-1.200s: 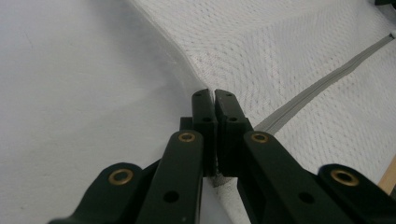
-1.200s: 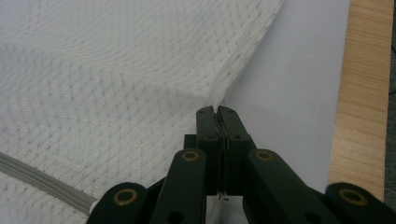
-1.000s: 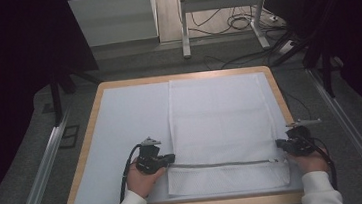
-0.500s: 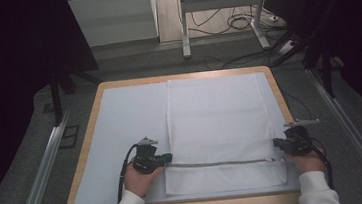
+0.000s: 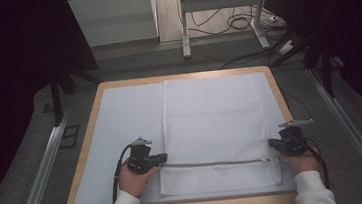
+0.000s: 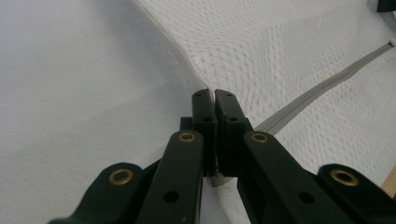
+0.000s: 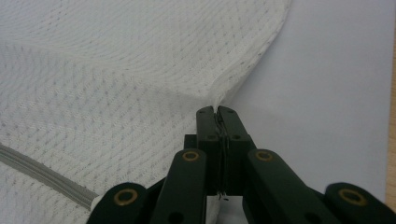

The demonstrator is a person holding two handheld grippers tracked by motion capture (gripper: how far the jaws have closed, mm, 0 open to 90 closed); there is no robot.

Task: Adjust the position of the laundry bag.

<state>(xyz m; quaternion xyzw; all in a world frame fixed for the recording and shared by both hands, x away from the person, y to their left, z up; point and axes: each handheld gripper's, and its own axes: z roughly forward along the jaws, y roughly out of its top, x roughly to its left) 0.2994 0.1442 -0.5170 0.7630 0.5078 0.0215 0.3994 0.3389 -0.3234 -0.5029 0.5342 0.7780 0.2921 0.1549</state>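
— Where is the mesh bag (image 5: 216,129)?
— Flat on the white sheet (image 5: 121,133) of the surface (image 5: 88,128), grey zipper (image 5: 215,163) near its close end.
— And the left tool (image 5: 160,158)?
— Closed on the bag's left edge, at the zipper's end.
— The right tool (image 5: 272,143)?
— Clamped on the bag's right edge, fabric pinched between both jaws.

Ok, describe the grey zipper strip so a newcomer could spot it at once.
Start at the wooden-edged table with its pale sheet. On its right half lies a white mesh bag. The grey zipper strip crosses the bag's near end, running between the left gripper and right gripper: the only dark line on white fabric.
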